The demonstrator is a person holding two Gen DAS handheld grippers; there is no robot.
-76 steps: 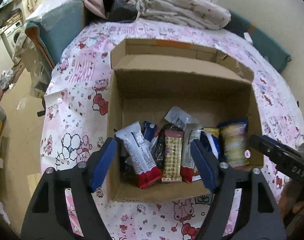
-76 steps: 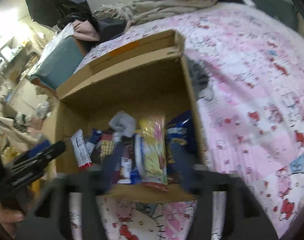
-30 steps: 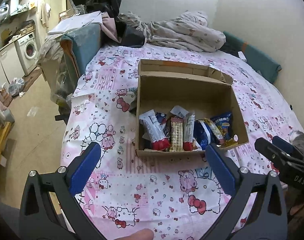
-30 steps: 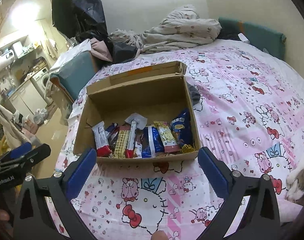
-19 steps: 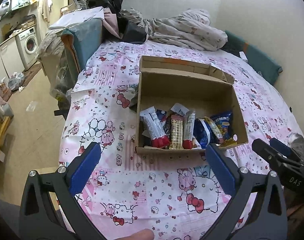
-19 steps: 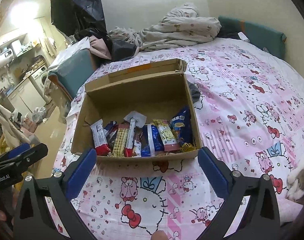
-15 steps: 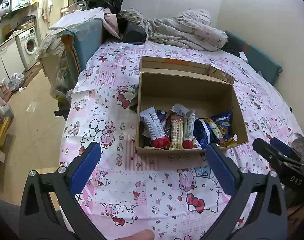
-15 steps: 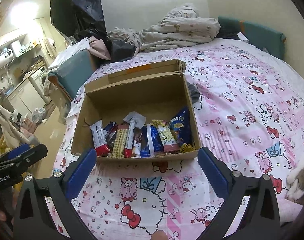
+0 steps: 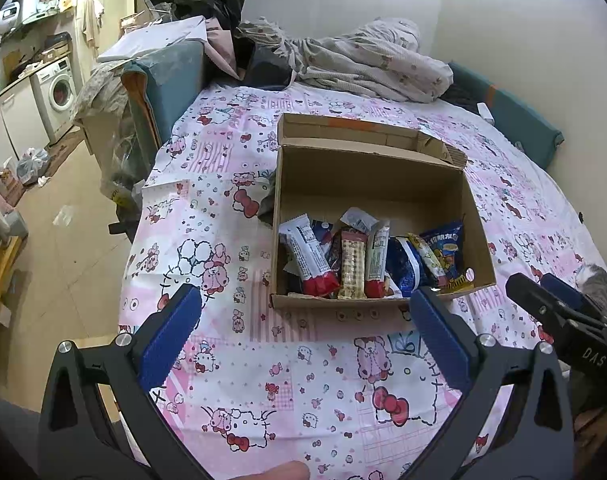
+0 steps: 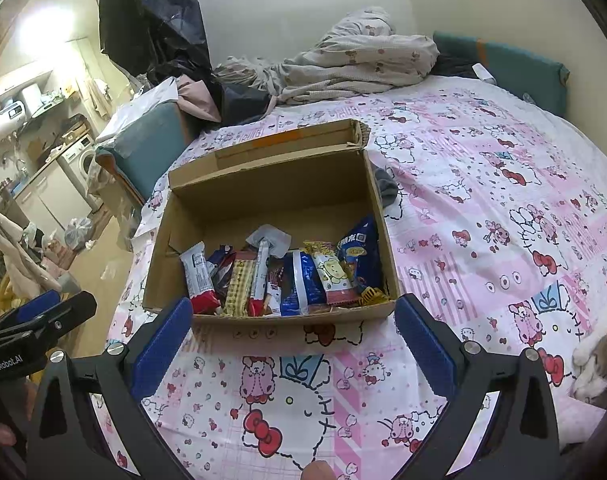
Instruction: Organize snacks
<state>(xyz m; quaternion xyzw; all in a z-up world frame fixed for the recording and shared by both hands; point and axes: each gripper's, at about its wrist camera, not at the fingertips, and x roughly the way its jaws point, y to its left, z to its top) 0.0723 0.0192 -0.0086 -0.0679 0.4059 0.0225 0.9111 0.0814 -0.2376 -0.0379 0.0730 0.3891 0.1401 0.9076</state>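
An open cardboard box [image 9: 367, 176] [image 10: 271, 192] sits on a bed with a pink cartoon-print sheet. Several snack packets stand in a row along its near wall: a white and red bar [image 9: 309, 258] [image 10: 199, 276], a checked yellow bar [image 9: 352, 266], a dark blue pack [image 10: 301, 282] and a blue bag [image 9: 443, 246] [image 10: 359, 248]. My left gripper [image 9: 303, 320] hangs open over the sheet, short of the box, holding nothing. My right gripper [image 10: 293, 328] is also open and empty, just in front of the box's near wall.
A crumpled blanket [image 9: 367, 64] lies at the bed's far end by the wall. A teal cushioned chair [image 9: 163, 76] stands at the bed's left corner. Floor and a washing machine [image 9: 59, 88] are to the left. A cat's fur [image 10: 599, 364] shows at the right edge.
Both grippers pulled up and back from close over the box 2.5 s ago and their jaws spread wide. Over the last second they have barely moved.
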